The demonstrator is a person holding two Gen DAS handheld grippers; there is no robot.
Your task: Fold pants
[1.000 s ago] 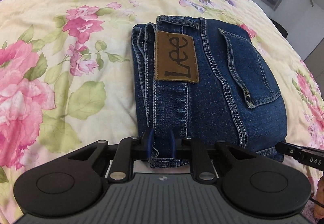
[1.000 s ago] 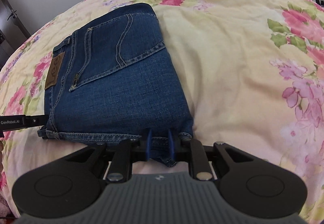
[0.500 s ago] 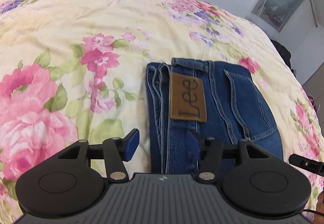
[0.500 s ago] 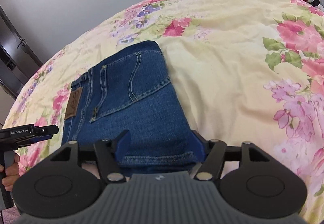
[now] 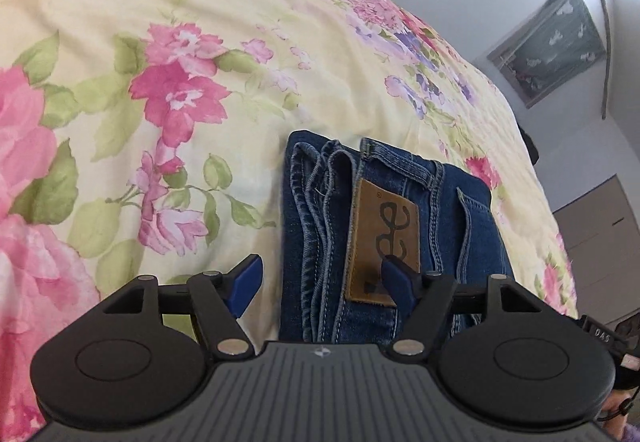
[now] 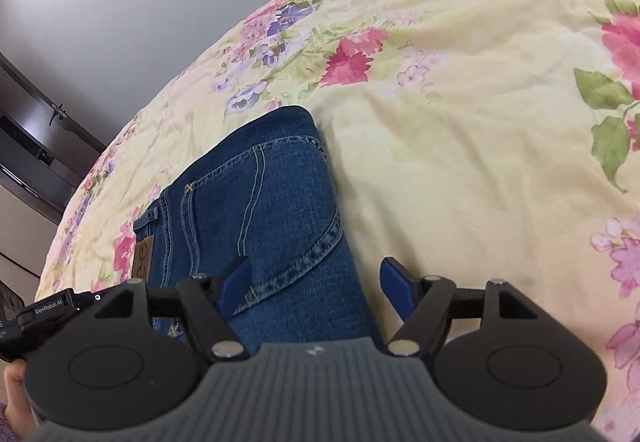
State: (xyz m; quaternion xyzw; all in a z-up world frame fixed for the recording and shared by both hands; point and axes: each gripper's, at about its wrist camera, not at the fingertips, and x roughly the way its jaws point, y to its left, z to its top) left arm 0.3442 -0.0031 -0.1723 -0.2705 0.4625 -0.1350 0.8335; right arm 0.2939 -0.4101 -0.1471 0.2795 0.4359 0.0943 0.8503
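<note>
On the bed (image 5: 120, 2), the folded pants (image 5: 392, 210) look heavy, limp denim; grip thick stacked edges. Both hand-held grippers, left (image 5: 320, 284) and right (image 6: 316, 288), are spread apart, holding nothing.

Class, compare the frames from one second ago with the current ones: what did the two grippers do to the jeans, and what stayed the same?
Both grippers let go. A second ago each was shut on the near edge of the folded jeans; now the left gripper and right gripper are open, lifted up and drawn back, holding nothing. The jeans remain folded in the same spot on the floral bedspread, leather patch facing up.
</note>
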